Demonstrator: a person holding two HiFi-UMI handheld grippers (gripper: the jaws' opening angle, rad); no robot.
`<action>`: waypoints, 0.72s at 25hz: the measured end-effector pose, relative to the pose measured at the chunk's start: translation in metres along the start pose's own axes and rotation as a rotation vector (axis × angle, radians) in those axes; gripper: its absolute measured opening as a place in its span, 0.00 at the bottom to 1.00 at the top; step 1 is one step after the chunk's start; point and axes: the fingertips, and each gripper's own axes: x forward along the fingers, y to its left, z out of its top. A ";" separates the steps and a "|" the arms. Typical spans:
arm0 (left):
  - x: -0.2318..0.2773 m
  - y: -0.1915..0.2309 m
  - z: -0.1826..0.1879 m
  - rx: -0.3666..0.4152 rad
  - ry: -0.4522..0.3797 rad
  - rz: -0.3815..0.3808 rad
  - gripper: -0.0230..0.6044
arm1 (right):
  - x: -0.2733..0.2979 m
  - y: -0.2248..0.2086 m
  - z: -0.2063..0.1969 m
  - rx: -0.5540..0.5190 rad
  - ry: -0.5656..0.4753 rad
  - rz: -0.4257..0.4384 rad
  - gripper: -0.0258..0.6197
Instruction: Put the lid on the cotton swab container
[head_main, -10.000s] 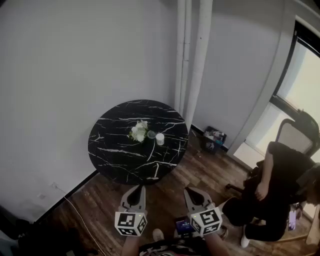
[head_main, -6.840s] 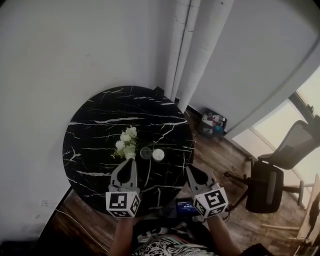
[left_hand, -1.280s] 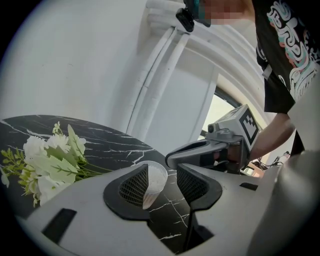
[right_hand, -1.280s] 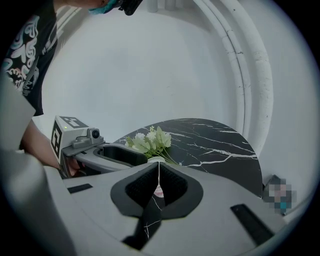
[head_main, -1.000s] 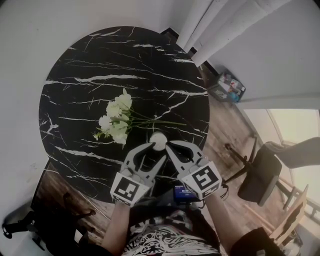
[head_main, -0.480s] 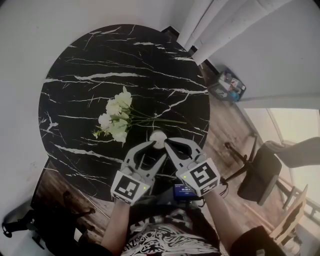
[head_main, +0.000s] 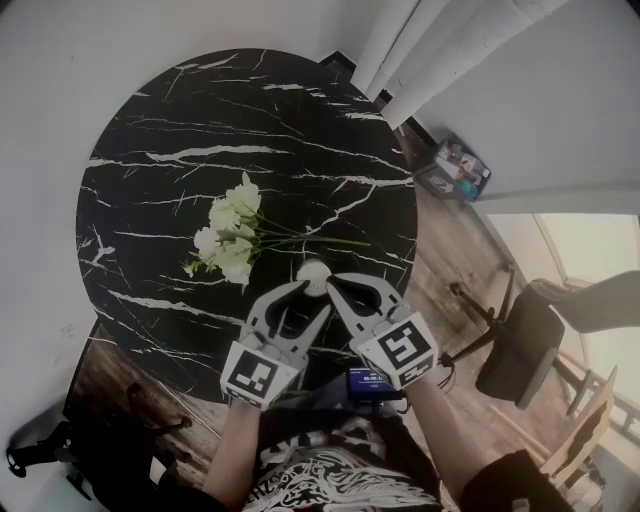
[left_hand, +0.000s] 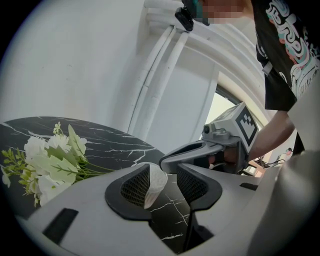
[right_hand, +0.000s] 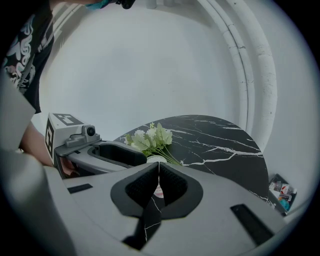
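Note:
A small white cotton swab container (head_main: 313, 272) stands on the round black marble table (head_main: 150, 120), just right of a white flower bunch (head_main: 232, 235). My left gripper (head_main: 312, 298) is open, and the container (left_hand: 155, 182) sits between its jaws, close against the left one. My right gripper (head_main: 332, 285) comes in from the right with its tips right at the container. In the right gripper view its jaws (right_hand: 158, 167) are closed tip to tip with only a thin pale line between them. Whether that line is the clear lid is unclear. I see no lid elsewhere.
The flowers (left_hand: 47, 165) lie left of the container with stems pointing right. White pipes (head_main: 440, 50) run up the wall behind the table. A chair (head_main: 520, 345) and a small box of items (head_main: 455, 170) sit on the wood floor to the right.
Since ten seconds ago I walked up to the table and brought both grippers to the container. Over the last second the right gripper edged left, closer to it.

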 end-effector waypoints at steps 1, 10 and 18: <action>0.000 0.000 -0.001 -0.003 0.003 0.003 0.31 | 0.000 0.000 0.000 0.001 -0.001 0.000 0.07; -0.009 0.004 0.008 -0.049 -0.001 0.023 0.31 | -0.008 0.000 0.003 0.001 -0.009 -0.026 0.07; -0.030 0.014 0.042 -0.079 -0.090 0.088 0.25 | -0.043 -0.016 0.019 0.055 -0.089 -0.172 0.07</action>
